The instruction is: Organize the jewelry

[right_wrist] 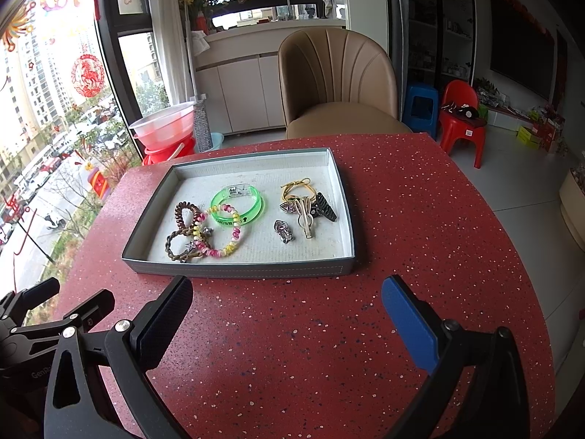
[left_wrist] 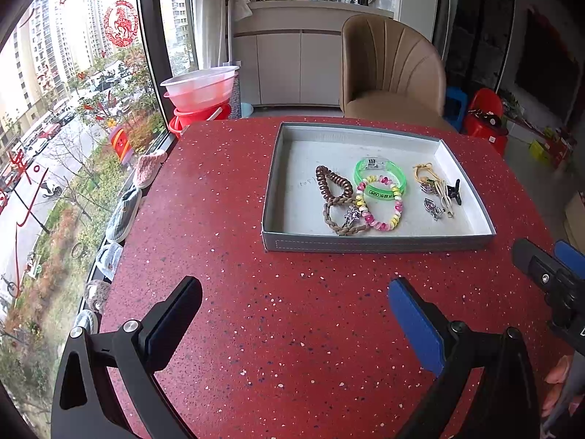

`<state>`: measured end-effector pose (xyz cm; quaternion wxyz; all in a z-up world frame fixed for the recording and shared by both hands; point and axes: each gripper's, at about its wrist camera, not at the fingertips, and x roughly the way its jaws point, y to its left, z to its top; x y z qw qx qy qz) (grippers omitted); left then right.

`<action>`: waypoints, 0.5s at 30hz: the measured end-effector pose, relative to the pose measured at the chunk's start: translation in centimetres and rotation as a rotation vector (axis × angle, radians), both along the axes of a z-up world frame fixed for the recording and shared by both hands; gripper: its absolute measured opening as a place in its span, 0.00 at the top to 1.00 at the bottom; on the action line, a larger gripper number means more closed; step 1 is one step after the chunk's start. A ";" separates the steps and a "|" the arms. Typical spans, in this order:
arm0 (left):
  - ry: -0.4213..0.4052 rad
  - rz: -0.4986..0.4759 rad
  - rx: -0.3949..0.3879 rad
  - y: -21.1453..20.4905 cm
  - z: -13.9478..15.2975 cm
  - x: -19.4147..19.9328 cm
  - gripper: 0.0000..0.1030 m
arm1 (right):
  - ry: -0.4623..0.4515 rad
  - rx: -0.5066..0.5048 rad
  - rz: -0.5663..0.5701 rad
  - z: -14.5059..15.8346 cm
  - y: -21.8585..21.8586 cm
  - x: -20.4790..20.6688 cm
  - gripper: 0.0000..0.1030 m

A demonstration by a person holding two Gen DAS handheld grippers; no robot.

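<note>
A shallow grey tray (left_wrist: 376, 244) (right_wrist: 241, 270) sits on the red speckled table. Inside lie a green bangle (left_wrist: 380, 172) (right_wrist: 256, 203), a pink-and-yellow coil bracelet (left_wrist: 393, 219) (right_wrist: 234, 239), a brown coil hair tie (left_wrist: 331, 181) (right_wrist: 182, 216), a braided brown bracelet (left_wrist: 338, 217) (right_wrist: 172, 243), a yellow cord tie (left_wrist: 420, 172) (right_wrist: 298, 186), a black clip (left_wrist: 453, 192) (right_wrist: 325, 206) and a silver charm (left_wrist: 433, 208) (right_wrist: 283, 230). My left gripper (left_wrist: 294, 305) and right gripper (right_wrist: 287, 301) both hover open and empty over the table, short of the tray's near wall.
A tan chair (left_wrist: 391, 69) (right_wrist: 340, 84) stands behind the table. Red and pink basins (left_wrist: 199, 91) sit by the window at left. A red stool (right_wrist: 460, 117) and blue stool (right_wrist: 420, 104) stand on the floor at right. The right gripper's body (left_wrist: 555, 278) shows at the left view's edge.
</note>
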<state>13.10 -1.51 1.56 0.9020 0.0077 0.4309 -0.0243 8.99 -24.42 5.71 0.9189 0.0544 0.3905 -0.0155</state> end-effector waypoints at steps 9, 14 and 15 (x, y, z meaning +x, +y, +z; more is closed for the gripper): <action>0.002 -0.001 0.001 -0.1 -0.1 -0.1 0.00 | 0.001 0.000 0.001 0.0 0.0 0.0 0.00; 0.004 0.000 0.002 -0.1 -0.1 -0.1 0.00 | 0.002 0.002 0.003 -0.1 0.0 0.0 0.00; 0.003 0.000 0.002 -0.1 -0.1 0.0 0.00 | 0.002 0.002 0.003 -0.1 0.0 0.0 0.00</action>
